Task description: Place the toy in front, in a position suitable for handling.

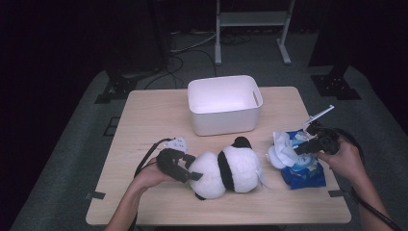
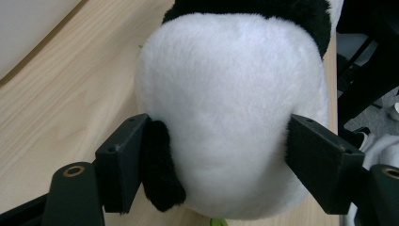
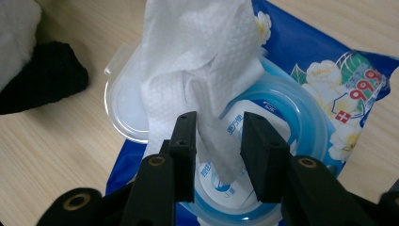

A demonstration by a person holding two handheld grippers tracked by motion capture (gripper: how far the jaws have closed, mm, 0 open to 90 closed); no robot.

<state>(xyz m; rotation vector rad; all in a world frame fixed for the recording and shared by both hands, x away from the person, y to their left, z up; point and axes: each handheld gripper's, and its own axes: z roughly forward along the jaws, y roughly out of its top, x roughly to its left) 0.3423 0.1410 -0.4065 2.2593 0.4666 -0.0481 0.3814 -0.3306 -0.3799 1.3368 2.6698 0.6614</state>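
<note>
A: Which step is judged to be in hand?

B: A wipe is being taken from the pack. The panda plush (image 1: 231, 171) is pinned on the tabletop (image 1: 149, 120) by the left tongs (image 2: 216, 155), whose jaws are pressed into its white body from both sides. The right tongs (image 3: 219, 155) are held over the blue wet-wipe pack (image 1: 303, 168), which lies just to the right of the plush at the tabletop's near right.

A: And how are the right tongs set?

B: Narrowly parted. A wet wipe (image 3: 197, 80) is seen standing up out of the round dispenser opening, its clear flip lid (image 3: 124, 108) thrown back, and the sheet's lower part hangs between the jaws (whether the pads are pressing it cannot be told; a gap seems left on one side).

A: What is called for next?

B: The jaws should be closed on the sheet near its base, then it should be drawn up and away so it is freed from the pack. The pack is unweighted, so it may be lifted along. The white bin (image 1: 225, 103) behind is not yet needed.
</note>
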